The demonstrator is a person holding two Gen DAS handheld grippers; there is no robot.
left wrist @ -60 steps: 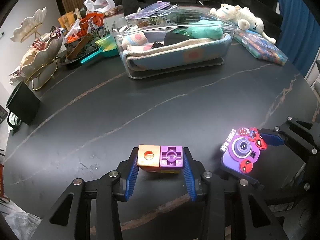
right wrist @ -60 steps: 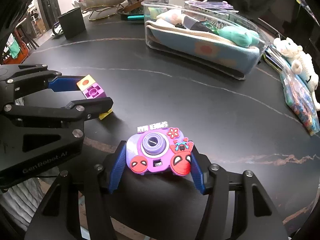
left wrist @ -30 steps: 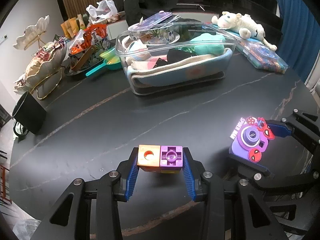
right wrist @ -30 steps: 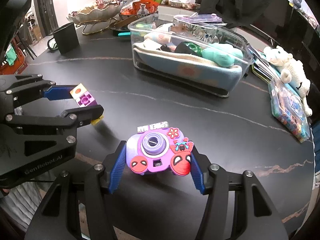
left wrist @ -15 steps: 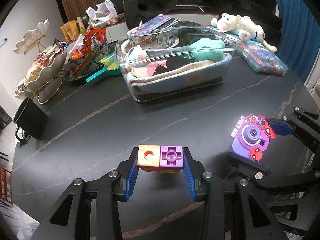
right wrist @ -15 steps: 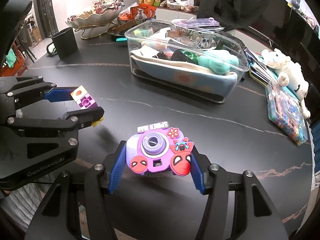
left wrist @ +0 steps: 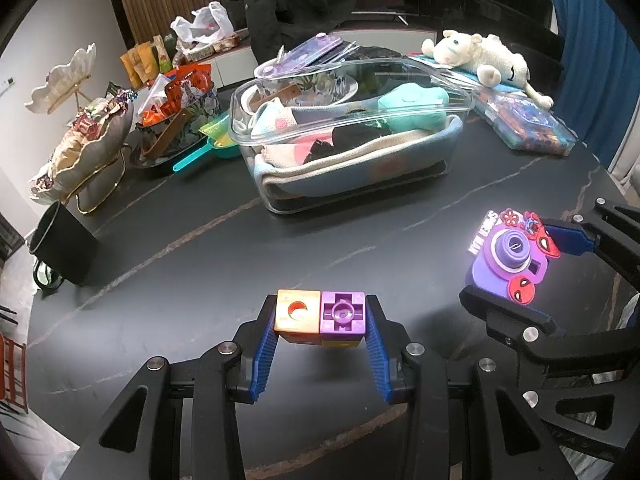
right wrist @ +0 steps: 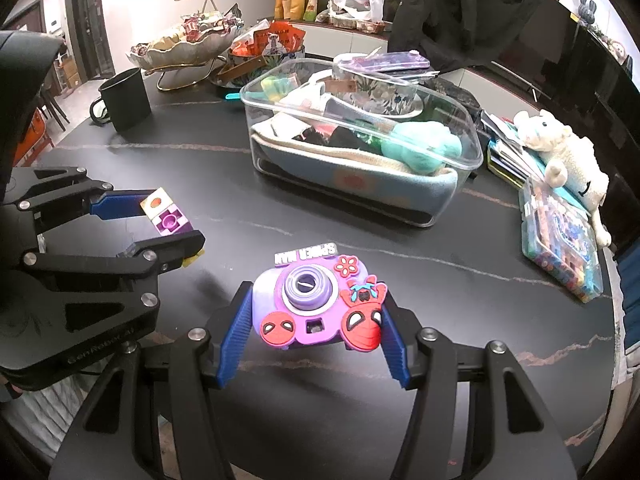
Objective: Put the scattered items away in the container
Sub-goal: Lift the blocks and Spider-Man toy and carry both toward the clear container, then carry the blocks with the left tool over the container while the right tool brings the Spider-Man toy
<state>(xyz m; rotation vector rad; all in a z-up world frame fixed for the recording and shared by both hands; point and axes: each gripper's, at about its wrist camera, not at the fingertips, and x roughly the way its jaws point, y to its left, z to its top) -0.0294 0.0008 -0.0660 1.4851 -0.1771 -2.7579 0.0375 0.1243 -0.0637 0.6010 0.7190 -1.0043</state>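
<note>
Blocks (left wrist: 321,317), orange and purple with a yellow part mostly hidden underneath, sit clamped between the blue pads of the left gripper (left wrist: 321,334), above the black table (left wrist: 192,264). At 3 o'clock in the left view, the right gripper (right wrist: 316,320) is closed on the purple toy camera (right wrist: 316,304); only the right view shows both of its pads. Farther, at 12 o'clock, stands the clear container (left wrist: 352,136), full of soft items whose lower layers are hard to make out.

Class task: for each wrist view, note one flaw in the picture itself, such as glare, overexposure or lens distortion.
Left wrist view: the purple toy camera is overexposed, its lettering glowing white. Right wrist view: fisheye bends the black table edge, corners are vignetted black, and the upper-left wall is blown out.
</note>
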